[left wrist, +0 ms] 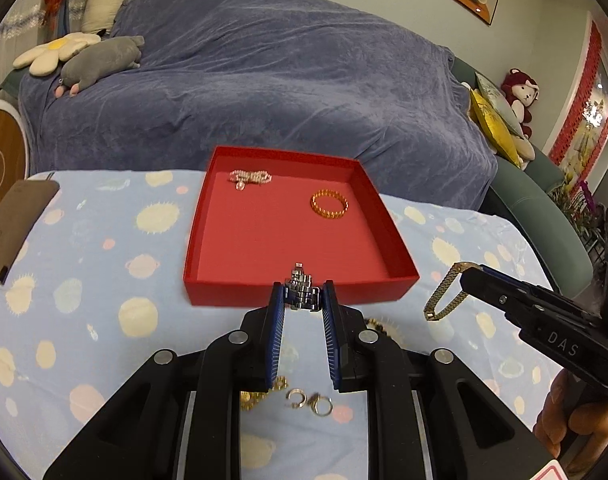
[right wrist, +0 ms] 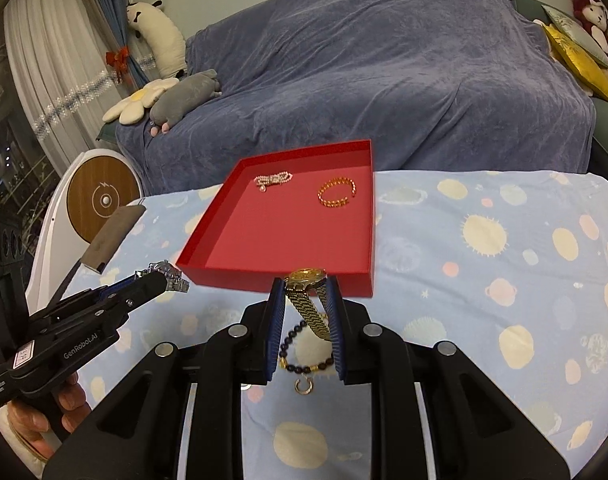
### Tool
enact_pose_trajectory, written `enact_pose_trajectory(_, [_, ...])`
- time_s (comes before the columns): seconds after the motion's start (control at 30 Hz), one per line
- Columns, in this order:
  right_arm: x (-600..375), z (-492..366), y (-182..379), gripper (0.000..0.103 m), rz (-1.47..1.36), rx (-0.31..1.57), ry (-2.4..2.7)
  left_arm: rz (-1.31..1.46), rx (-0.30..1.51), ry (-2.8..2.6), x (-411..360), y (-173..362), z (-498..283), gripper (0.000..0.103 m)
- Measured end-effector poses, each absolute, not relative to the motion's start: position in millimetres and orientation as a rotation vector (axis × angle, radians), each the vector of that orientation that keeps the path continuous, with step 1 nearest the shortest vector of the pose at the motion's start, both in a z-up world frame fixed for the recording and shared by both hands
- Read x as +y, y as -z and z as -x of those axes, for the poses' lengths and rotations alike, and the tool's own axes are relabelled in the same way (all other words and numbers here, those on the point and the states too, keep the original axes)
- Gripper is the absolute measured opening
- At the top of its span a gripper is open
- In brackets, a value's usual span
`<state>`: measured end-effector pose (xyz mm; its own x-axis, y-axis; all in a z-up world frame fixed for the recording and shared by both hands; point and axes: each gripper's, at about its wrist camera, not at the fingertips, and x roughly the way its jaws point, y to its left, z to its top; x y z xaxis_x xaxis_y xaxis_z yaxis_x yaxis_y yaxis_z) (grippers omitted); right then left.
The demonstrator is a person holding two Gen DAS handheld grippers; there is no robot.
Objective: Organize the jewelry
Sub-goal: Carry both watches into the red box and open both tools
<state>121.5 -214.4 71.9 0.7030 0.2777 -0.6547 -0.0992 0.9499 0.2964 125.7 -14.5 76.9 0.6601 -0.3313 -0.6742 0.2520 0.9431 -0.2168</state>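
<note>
A red tray (left wrist: 400, 240) (right wrist: 374, 232) sits on the planet-print tablecloth and holds a pearl bracelet (left wrist: 250, 178) (right wrist: 273, 179) and an orange bead bracelet (left wrist: 330, 205) (right wrist: 338, 192). My left gripper (left wrist: 303, 300) (right wrist: 166, 278) is shut on a silver watch (left wrist: 302, 290) (right wrist: 170, 274) just before the tray's near wall. My right gripper (right wrist: 306, 292) (left wrist: 464, 274) is shut on a gold watch (right wrist: 310, 300) (left wrist: 444, 300), right of the left gripper, near the tray's front right corner. A dark bead bracelet (right wrist: 294, 352), gold rings (left wrist: 310, 400) (right wrist: 304, 386) and a gold chain (left wrist: 250, 398) lie on the cloth below.
A brown phone (left wrist: 12, 228) (right wrist: 112, 236) lies at the table's left edge. A sofa under a blue cover (left wrist: 264, 80) (right wrist: 384, 80) stands behind the table with plush toys (left wrist: 100, 60) on it. A round white device (right wrist: 100, 200) stands at left.
</note>
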Motion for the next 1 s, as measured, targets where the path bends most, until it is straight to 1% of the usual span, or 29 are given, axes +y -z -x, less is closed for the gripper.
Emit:
enact_pose_trajectory(0.13, [-214.7, -164.9, -72.9, 0.02, -0.272, 0.76, -0.222, 0.094, 0.785, 0.342, -22.7, -84.4, -168.9, 0.016])
enact_pose_trajectory(0.3, [-211.1, -218.4, -54.2, 0.02, -0.31, 0.785, -0.227, 0.12, 0.794, 0.354, -28.6, -73.8, -226.3, 0.016])
enact_pose_trajectory(0.4, [-208.5, -244.2, -37.0, 0.02, -0.328, 0.815, -0.221, 0.129, 0.795, 0.325, -29.7, -61.1, -254.0, 0.016])
enact_pose_trajectory(0.53, [-204.5, -266.3, -16.6, 0.02, -0.313, 0.844, -0.2, 0.138, 0.846, 0.308, -27.8, -36.0, -284.7, 0.016])
enact_pose_trajectory(0.63, [-204.0, -273.4, -3.4, 0.02, -0.293, 0.866, -0.194, 0.126, 0.874, 0.289, -26.9, -20.8, -295.5, 0.016])
enact_pose_trajectory(0.7, [-201.9, -275.7, 2.0, 0.02, -0.263, 0.877, -0.191, 0.114, 0.862, 0.276, -25.5, -17.1, -298.2, 0.016])
enact_pose_trajectory(0.77, [-201.5, -273.3, 1.4, 0.023, -0.238, 0.864, -0.179, 0.11, 0.852, 0.26, -24.1, -18.0, -298.9, 0.02])
enact_pose_trajectory(0.8, [-201.9, -271.7, 0.2, 0.026, -0.229, 0.857, -0.173, 0.119, 0.849, 0.256, -22.5, -19.4, -298.5, 0.025])
enact_pose_trajectory(0.83, [-203.1, -269.1, -2.6, 0.027, -0.227, 0.847, -0.169, 0.128, 0.843, 0.259, -20.1, -21.5, -297.4, 0.028])
enact_pose_trajectory(0.87, [-205.1, -265.5, -5.6, 0.03, -0.232, 0.838, -0.169, 0.134, 0.836, 0.256, -17.8, -24.8, -295.9, 0.029])
enact_pose_trajectory(1.0, [-215.3, -244.2, -24.2, 0.03, -0.25, 0.815, -0.18, 0.15, 0.817, 0.233, -6.7, -41.9, -280.2, 0.037])
